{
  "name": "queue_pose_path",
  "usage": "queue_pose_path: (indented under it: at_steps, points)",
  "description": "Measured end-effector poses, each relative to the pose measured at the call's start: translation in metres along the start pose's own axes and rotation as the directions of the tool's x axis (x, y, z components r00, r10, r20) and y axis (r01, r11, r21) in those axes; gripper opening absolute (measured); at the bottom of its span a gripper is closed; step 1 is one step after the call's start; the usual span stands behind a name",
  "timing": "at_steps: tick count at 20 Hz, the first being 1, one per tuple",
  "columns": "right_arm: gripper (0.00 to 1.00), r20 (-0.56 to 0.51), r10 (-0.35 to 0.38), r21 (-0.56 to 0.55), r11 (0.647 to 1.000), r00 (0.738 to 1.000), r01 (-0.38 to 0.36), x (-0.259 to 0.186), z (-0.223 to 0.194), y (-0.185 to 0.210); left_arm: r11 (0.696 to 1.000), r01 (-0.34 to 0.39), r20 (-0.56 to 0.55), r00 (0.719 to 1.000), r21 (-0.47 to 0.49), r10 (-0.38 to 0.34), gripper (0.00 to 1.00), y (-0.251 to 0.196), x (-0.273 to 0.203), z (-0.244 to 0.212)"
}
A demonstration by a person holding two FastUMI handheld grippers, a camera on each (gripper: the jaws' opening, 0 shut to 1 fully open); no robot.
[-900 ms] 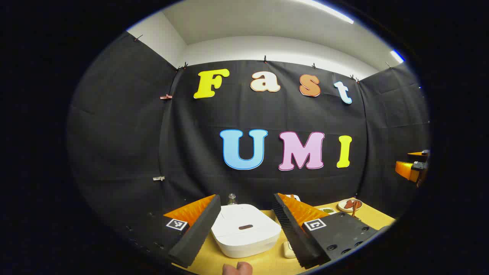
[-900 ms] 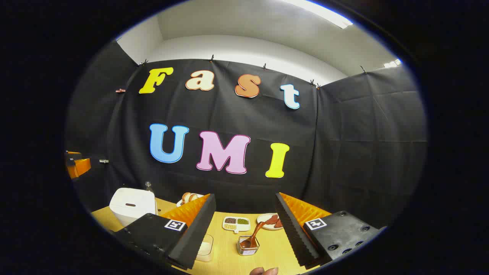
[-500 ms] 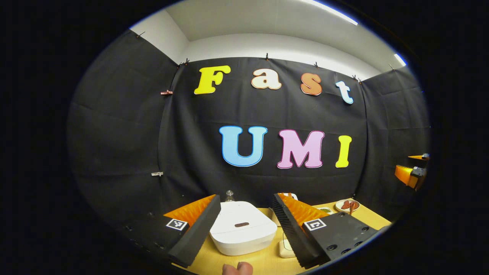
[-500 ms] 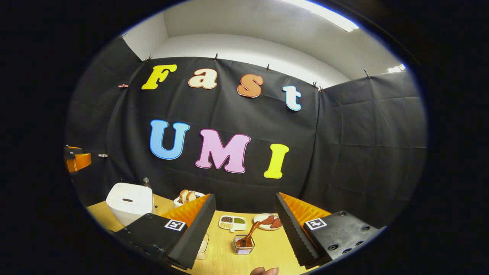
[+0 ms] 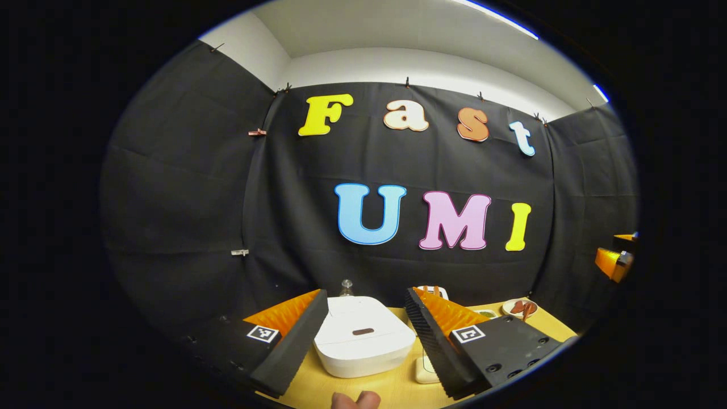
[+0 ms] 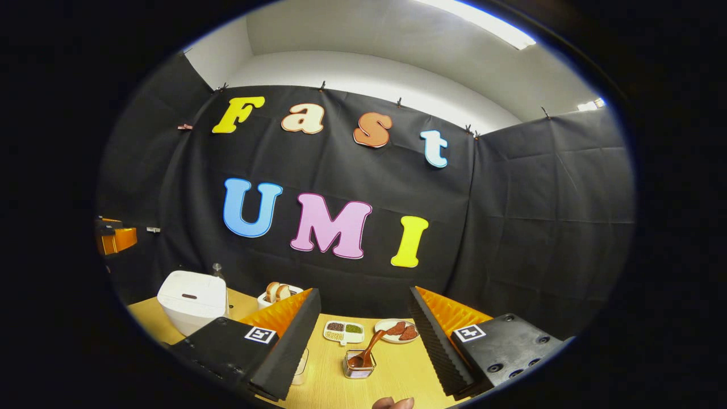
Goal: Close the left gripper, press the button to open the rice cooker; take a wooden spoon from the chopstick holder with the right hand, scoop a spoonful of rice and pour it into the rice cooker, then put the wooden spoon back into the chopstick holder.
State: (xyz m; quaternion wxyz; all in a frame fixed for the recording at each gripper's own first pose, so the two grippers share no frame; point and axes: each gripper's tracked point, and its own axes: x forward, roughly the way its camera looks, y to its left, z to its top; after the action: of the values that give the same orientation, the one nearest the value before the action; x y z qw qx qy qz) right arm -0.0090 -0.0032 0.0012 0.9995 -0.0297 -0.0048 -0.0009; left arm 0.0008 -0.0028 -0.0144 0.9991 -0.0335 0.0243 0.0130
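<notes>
From my left hand-held gripper (image 5: 363, 341) the rice cooker (image 5: 363, 343) sits on the worktop (image 5: 392, 389) straight ahead, framed between the two spread fingers, lid down. A bottle (image 5: 345, 287) stands right behind it. From my right hand-held gripper (image 6: 363, 346) the chopstick holder (image 6: 359, 366) is on the worktop between the fingers, wooden spoon (image 6: 366, 351) leaning in it. Behind it is a divided dish (image 6: 343, 331), with a plate (image 6: 397, 330) to that dish's right. The rice cooker is far left here, a bread container (image 6: 276, 294) to its right. A clear container (image 6: 300, 366) lies just left of the holder, partly hidden.
</notes>
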Motion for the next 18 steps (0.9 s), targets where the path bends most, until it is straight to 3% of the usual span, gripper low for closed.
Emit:
queue_pose_path:
  at_steps: [3, 5, 9, 13, 16, 18]
  points:
    - [0.97, 0.003, -0.002, -0.017, 1.0, 1.0, 0.002, 0.0, 0.001, -0.001, 0.999, 0.031, -0.038, 0.999, -0.013, -0.031, 0.95, -0.002, 0.002, -0.007]
    - [0.97, 0.007, -0.003, -0.032, 0.999, 1.0, 0.003, 0.001, 0.002, -0.001, 0.995, 0.096, -0.073, 0.993, -0.002, -0.096, 0.92, -0.016, 0.003, -0.014]
    - [0.97, 0.017, -0.013, -0.037, 0.999, 1.0, 0.014, 0.004, 0.004, -0.005, 0.975, 0.219, -0.206, 0.956, 0.024, -0.209, 0.09, -0.022, 0.009, -0.042]
    - [0.97, 0.01, -0.02, -0.06, 0.998, 1.0, 0.021, 0.004, 0.001, -0.009, 0.928, 0.369, -0.338, 0.869, -0.048, -0.363, 0.06, -0.035, 0.012, -0.068]
    - [0.97, 0.009, -0.031, -0.085, 0.996, 0.999, 0.031, 0.001, 0.0, -0.014, 0.918, 0.393, -0.409, 0.848, 0.056, -0.338, 0.06, -0.011, 0.03, -0.073]
    - [0.97, 0.003, -0.034, -0.086, 0.996, 0.999, 0.034, 0.0, -0.002, -0.018, 0.892, 0.428, -0.458, 0.828, 0.145, -0.323, 0.06, 0.0, 0.043, -0.074]
